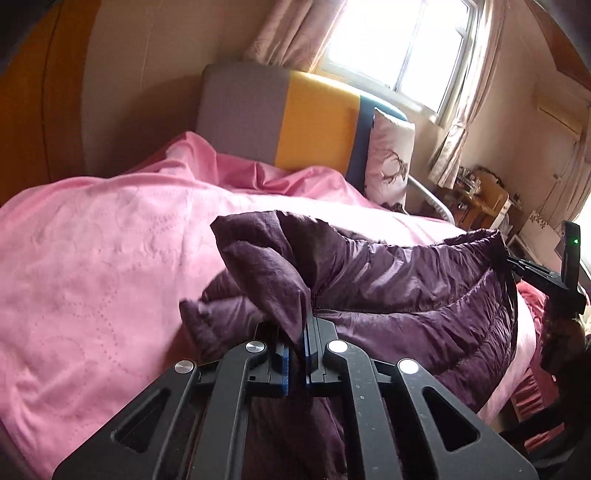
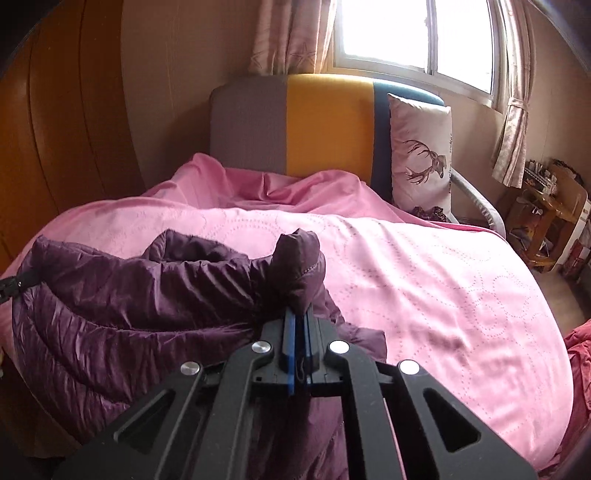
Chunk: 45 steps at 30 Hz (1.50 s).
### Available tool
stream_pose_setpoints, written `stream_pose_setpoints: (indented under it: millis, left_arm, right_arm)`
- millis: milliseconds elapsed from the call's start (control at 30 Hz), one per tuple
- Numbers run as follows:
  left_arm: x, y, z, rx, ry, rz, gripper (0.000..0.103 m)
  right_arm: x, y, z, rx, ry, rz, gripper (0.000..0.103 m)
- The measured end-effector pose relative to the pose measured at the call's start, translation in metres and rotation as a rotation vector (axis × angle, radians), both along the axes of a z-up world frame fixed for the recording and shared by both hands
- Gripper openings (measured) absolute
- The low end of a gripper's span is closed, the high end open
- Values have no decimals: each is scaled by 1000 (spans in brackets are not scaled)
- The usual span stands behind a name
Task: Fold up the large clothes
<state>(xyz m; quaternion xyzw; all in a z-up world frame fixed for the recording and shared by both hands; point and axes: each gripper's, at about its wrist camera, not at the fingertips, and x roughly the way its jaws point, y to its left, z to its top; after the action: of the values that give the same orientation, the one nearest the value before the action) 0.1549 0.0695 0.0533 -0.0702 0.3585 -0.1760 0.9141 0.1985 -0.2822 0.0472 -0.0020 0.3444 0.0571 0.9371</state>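
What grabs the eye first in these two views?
The purple jacket, bunched on the pink bedspread, with the left gripper and right gripper each shut on a pinch of it. Behind, the grey, yellow and blue headboard stands under a bright window, with a deer-print pillow leaning against its right end.

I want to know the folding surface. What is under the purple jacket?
Under the purple jacket lies a pink bedspread, visible all around it. The part directly beneath is covered. Left gripper and right gripper both pinch the jacket.
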Motion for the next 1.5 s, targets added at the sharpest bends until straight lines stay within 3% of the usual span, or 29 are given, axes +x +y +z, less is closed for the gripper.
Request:
stream_pose_setpoints:
  millis: [233, 567, 633, 767, 900, 1033, 1067, 1100, 1133, 1167, 1200, 1300, 1400, 1500]
  left_arm:
    - [77, -9, -15, 28, 90, 44, 4]
    - [148, -18, -82, 136, 249, 91, 4]
    - [155, -16, -94, 122, 278, 102, 4]
    - [158, -16, -117, 128, 268, 119, 4]
    - [156, -17, -124, 116, 250, 132, 4]
    - [155, -19, -116, 153, 265, 141, 5]
    - [153, -17, -108, 163, 276, 161, 15]
    - [152, -14, -101, 179, 281, 190, 27]
    - [148, -9, -93, 187, 279, 224, 63]
    - [143, -3, -83, 176, 256, 259, 81]
    - [132, 4, -67, 146, 189, 298, 81]
    - [110, 3, -34, 129, 88, 328, 81]
    - [95, -20, -16, 86, 15, 285, 81]
    - [90, -62, -20, 117, -11, 195, 81]
  right_arm:
    - [69, -5, -22, 69, 84, -106, 2]
    - [133, 7, -85, -21, 201, -176, 2]
    - [142, 8, -102, -40, 238, -183, 2]
    - [149, 0, -134, 15, 278, -194, 3]
    - [148, -11, -143, 78, 278, -200, 3]
    - [146, -9, -136, 52, 284, -192, 7]
    - [145, -10, -131, 43, 284, -196, 9]
    - [143, -10, -126, 42, 285, -196, 19]
    - [140, -12, -118, 40, 277, -201, 42]
    - [135, -13, -109, 32, 256, -216, 55]
    - [127, -13, -96, 25, 213, -228, 61]
    - [108, 4, -63, 33, 131, -197, 64]
    - [97, 43, -46, 48, 83, -106, 72]
    - [96, 95, -45, 21, 70, 0, 83]
